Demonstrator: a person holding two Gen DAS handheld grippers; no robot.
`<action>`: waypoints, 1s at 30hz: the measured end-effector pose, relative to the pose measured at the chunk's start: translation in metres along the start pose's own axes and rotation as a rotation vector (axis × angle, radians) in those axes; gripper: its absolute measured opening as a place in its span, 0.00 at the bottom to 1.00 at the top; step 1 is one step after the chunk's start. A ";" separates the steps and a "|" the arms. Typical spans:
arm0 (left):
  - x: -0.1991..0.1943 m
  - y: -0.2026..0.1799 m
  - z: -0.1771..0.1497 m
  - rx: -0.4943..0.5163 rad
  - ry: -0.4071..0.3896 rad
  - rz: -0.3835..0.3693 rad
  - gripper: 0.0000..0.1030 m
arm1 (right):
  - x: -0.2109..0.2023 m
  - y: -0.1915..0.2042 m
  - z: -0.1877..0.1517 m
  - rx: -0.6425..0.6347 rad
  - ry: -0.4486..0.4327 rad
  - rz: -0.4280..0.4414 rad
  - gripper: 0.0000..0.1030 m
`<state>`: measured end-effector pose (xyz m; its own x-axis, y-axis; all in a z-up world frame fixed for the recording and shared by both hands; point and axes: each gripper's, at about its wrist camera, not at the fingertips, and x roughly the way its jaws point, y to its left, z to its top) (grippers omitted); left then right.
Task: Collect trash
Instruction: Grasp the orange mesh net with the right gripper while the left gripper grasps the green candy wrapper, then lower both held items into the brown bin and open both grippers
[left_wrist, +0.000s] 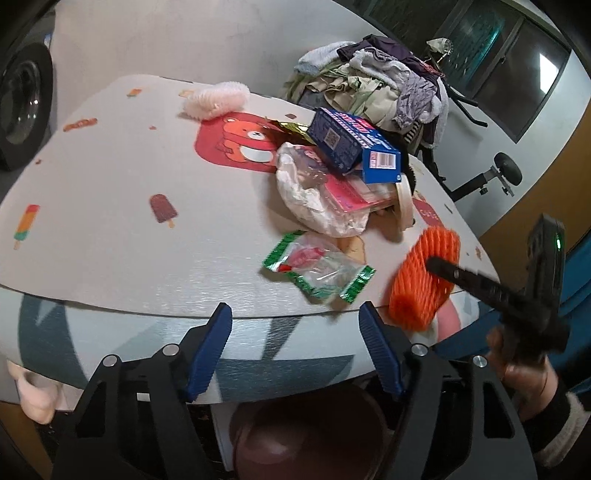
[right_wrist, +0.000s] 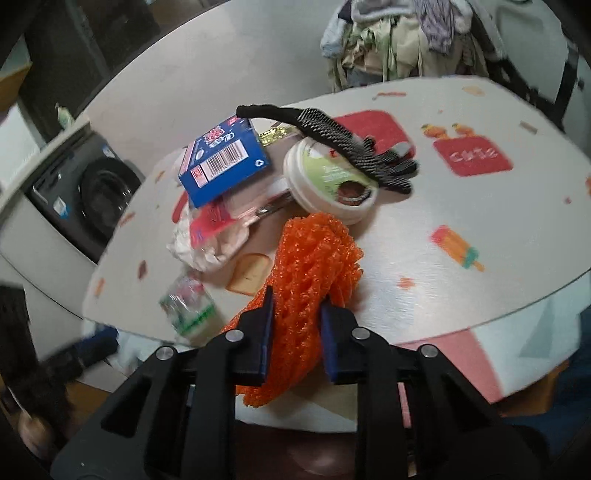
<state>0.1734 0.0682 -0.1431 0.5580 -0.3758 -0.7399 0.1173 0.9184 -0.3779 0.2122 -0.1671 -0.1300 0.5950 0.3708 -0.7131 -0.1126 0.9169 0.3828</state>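
My right gripper (right_wrist: 295, 314) is shut on an orange foam fruit net (right_wrist: 314, 266), held at the near edge of the table; the net also shows in the left wrist view (left_wrist: 424, 273) with the right gripper's finger across it. My left gripper (left_wrist: 295, 317) is open and empty, just short of a green and clear wrapper (left_wrist: 319, 271). Behind lies a heap: a blue box (left_wrist: 351, 142), a white plastic bag (left_wrist: 314, 195), a pink packet (left_wrist: 347, 194) and a round tub (right_wrist: 328, 181). A black net (right_wrist: 354, 147) lies over the tub.
The table (left_wrist: 110, 206) has a printed cloth with ice lollies and a red bear. A pink foam net (left_wrist: 218, 98) lies at its far edge. A pile of clothes (left_wrist: 384, 85) stands behind. A brown bin (left_wrist: 306, 439) sits below the near edge. A washing machine (right_wrist: 96, 195) stands left.
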 end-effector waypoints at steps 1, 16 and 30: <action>0.002 -0.001 0.002 -0.009 0.007 -0.009 0.67 | -0.005 -0.001 -0.002 -0.018 -0.015 -0.022 0.24; 0.064 0.003 0.037 -0.414 0.148 -0.053 0.67 | -0.023 -0.026 -0.023 -0.106 -0.145 -0.150 0.24; 0.052 -0.039 0.014 0.007 0.138 0.052 0.16 | -0.032 -0.030 -0.036 -0.095 -0.143 -0.113 0.24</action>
<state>0.2095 0.0146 -0.1593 0.4454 -0.3408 -0.8279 0.0972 0.9377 -0.3336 0.1684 -0.2014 -0.1398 0.7145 0.2466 -0.6548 -0.1096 0.9637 0.2434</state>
